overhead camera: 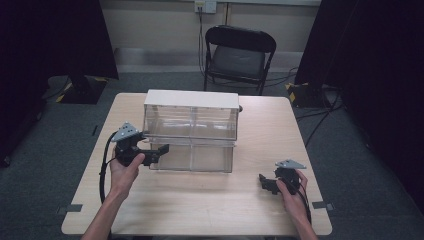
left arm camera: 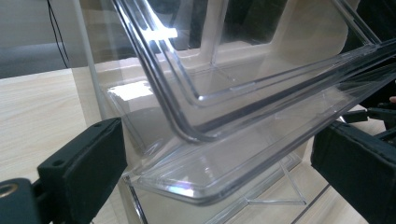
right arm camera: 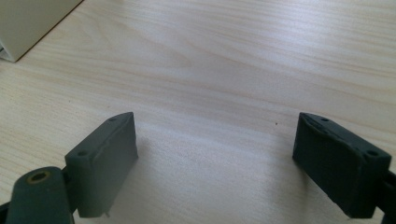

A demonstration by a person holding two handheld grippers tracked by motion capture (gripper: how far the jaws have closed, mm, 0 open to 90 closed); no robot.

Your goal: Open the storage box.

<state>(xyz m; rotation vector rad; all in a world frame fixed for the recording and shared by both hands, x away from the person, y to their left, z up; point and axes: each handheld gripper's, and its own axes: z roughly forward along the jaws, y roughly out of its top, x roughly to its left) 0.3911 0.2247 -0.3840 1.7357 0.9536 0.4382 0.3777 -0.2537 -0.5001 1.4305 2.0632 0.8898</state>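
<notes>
Your left fingers [left arm camera: 84, 172] stand open astride the lower-left drawer [left arm camera: 243, 158] of the clear cabinet [overhead camera: 190, 132], centre of the high view. Close squarely on its front lip, then pull straight. Your right gripper [overhead camera: 266, 183], open, idles on the desk [overhead camera: 210, 205] lower right.

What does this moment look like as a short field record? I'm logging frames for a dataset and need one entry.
setting: wooden table, folding chair behind it
main item: clear drawer cabinet with a pale top, mid-table
left gripper: open, jaws either side of the lower-left clear drawer, at its front edge
right gripper: open, over bare table at the near right, apart from the cabinet
drawer contents: none visible
</notes>
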